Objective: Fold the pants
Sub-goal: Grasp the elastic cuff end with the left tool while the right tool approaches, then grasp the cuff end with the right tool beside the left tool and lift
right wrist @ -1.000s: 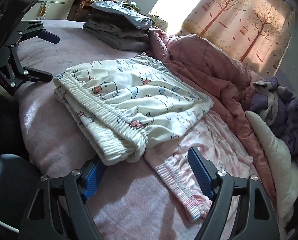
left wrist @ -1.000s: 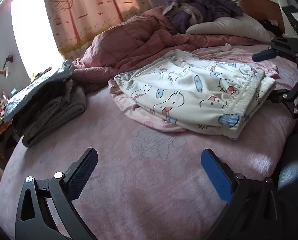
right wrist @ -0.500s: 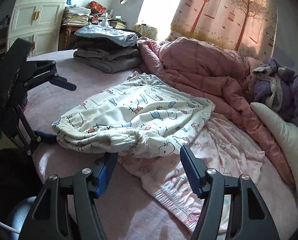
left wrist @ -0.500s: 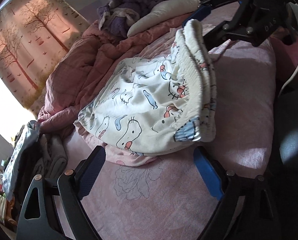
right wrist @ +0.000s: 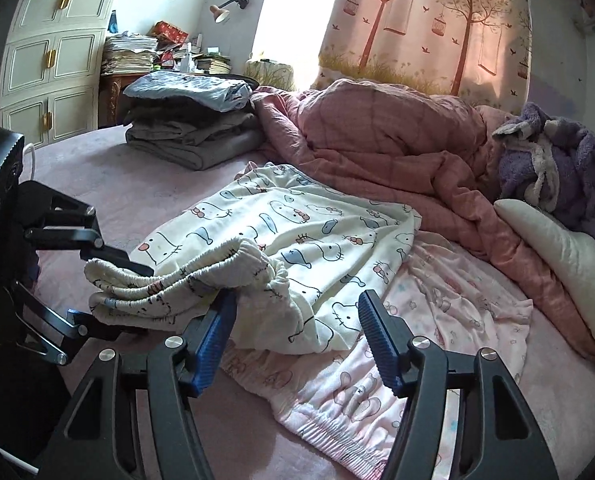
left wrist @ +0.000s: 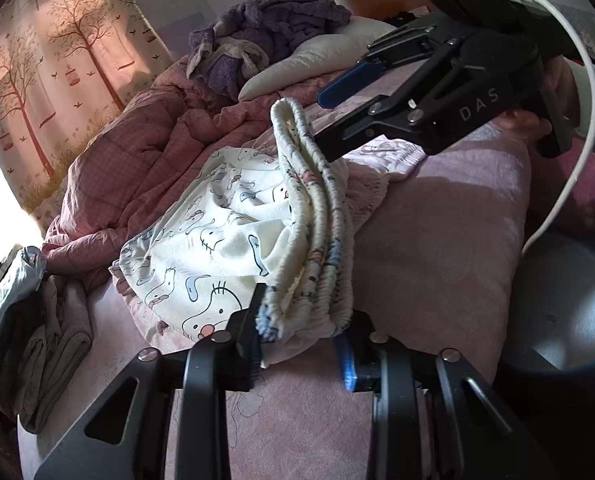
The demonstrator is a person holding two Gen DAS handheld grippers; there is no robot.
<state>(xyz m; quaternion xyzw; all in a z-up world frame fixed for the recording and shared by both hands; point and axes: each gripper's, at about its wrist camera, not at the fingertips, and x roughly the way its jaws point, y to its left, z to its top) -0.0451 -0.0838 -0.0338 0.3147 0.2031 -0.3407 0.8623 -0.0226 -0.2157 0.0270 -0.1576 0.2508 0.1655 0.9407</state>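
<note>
The white cartoon-cat pants (left wrist: pixel 217 240) lie folded on the pink bed, also in the right wrist view (right wrist: pixel 297 240). My left gripper (left wrist: pixel 301 344) is shut on their bunched elastic waistband (left wrist: pixel 317 272) at its near end and lifts it; it shows in the right wrist view (right wrist: pixel 109 292). My right gripper (right wrist: pixel 293 320) is open, its fingers either side of the far end of the waistband (right wrist: pixel 257 256), not closed on it; it shows in the left wrist view (left wrist: pixel 337 120).
Pink patterned pants (right wrist: pixel 437 340) lie under the white ones. A pink quilt (right wrist: pixel 377 140) is bunched behind. Folded grey clothes (right wrist: pixel 193 136) stack at the far side. A pillow (right wrist: pixel 557 252) and purple robe (right wrist: pixel 557 164) lie at the head.
My left gripper moved in and shut on the waistband's near end, lifting it. My right gripper stayed open and moved in around the far end of the waistband.
</note>
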